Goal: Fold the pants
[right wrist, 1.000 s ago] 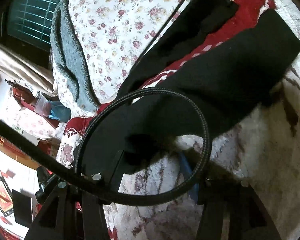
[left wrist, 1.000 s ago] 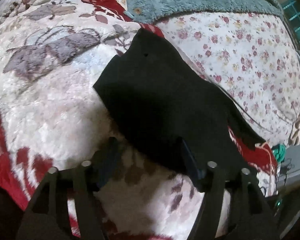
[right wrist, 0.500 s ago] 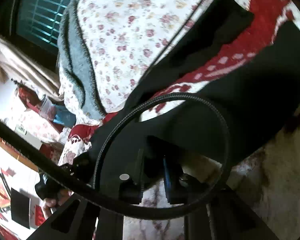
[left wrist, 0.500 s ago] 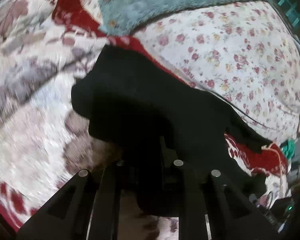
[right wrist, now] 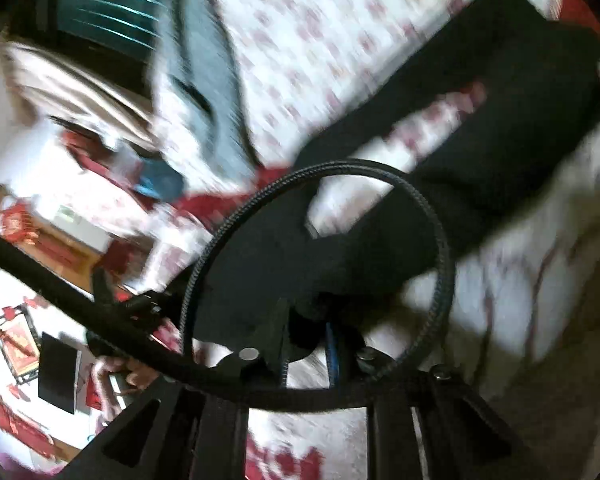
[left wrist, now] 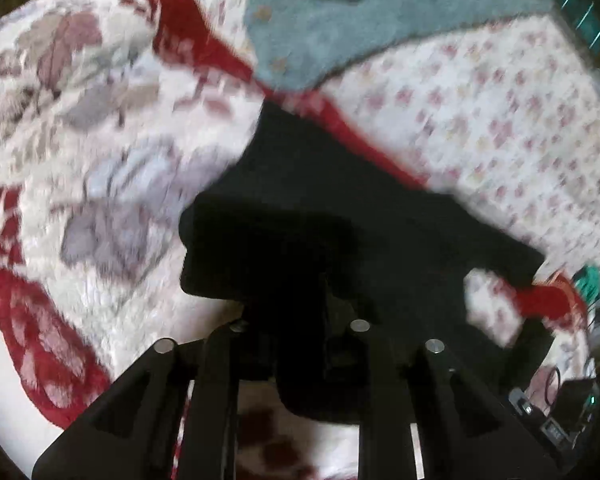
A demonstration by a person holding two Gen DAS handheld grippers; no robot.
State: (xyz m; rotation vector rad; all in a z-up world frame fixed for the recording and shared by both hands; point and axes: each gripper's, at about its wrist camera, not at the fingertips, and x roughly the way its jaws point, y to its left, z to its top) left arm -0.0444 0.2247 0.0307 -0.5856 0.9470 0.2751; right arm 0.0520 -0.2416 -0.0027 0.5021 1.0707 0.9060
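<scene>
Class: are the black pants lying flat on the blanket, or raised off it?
Partly raised. Both the left gripper and right gripper pinch the black pants, bunching the near edge above the blanket.

Black pants (left wrist: 340, 216) lie on a white-and-red leaf-patterned blanket (left wrist: 100, 168) beside a pink-flowered quilt (left wrist: 500, 112).

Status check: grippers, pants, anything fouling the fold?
Left gripper and right gripper both shut on black pants. Pants partly lifted off quilt. Braided cable loops before right camera.

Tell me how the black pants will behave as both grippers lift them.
The black pants look floppy: cloth droops and bunches around the left gripper. Probably light. Between it and the right gripper they will likely sag, legs trailing.
</scene>
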